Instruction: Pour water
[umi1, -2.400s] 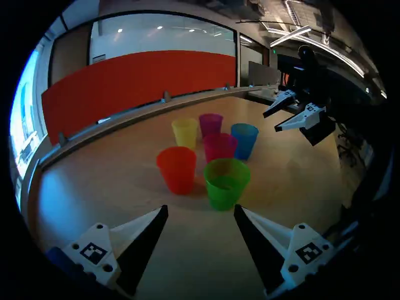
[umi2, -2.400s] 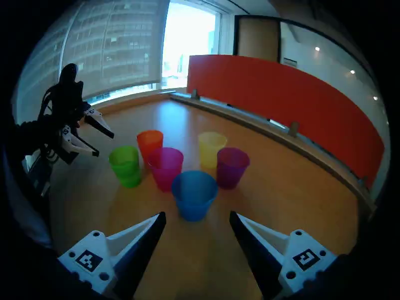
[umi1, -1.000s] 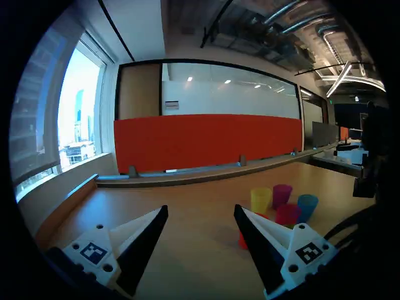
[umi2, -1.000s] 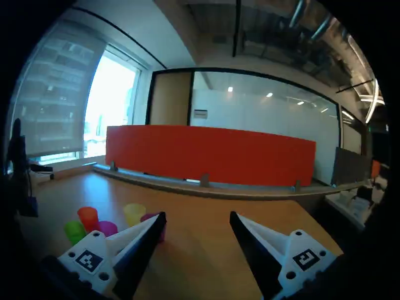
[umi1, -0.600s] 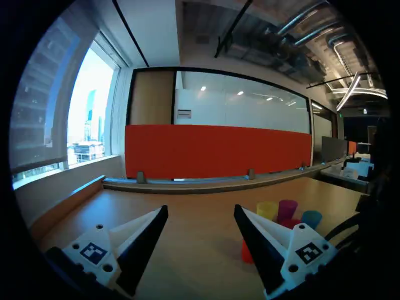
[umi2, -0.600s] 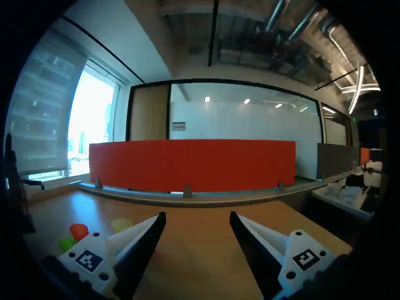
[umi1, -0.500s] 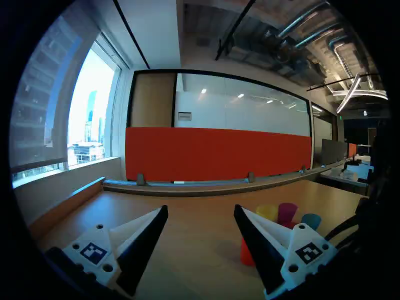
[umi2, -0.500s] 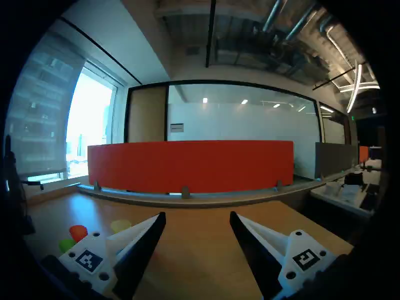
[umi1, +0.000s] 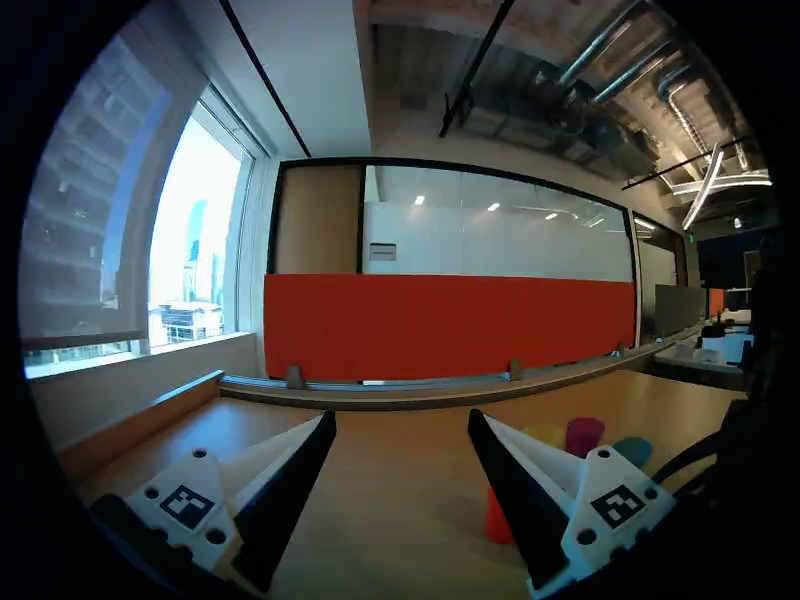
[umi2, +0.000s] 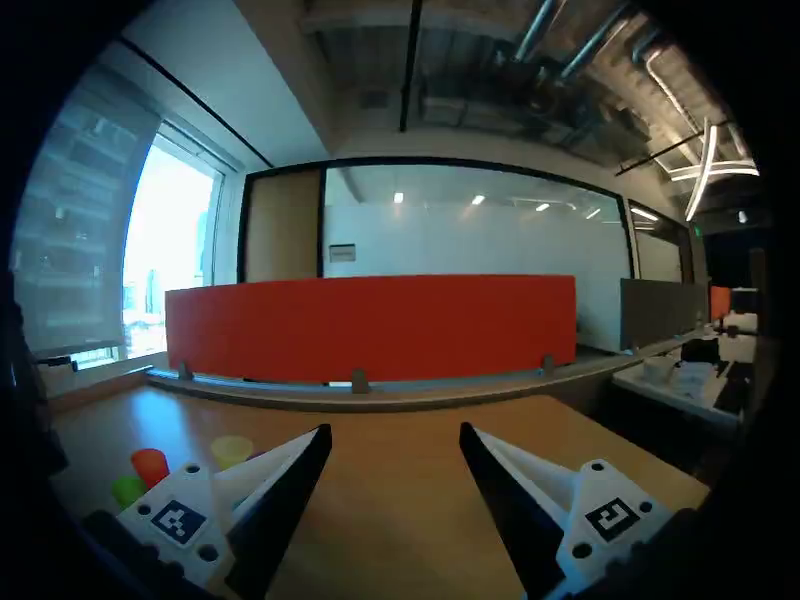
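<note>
Left tongs (umi1: 400, 413) and right tongs (umi2: 394, 427), apart and empty, point past the orange plastic cup (umi1: 495, 520); lowering blind could topple it.

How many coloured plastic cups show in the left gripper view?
4, on the wooden table: an orange plastic cup nearest, then a yellow plastic cup, a magenta plastic cup and a blue plastic cup. The left hand-held gripper may hide more.
</note>
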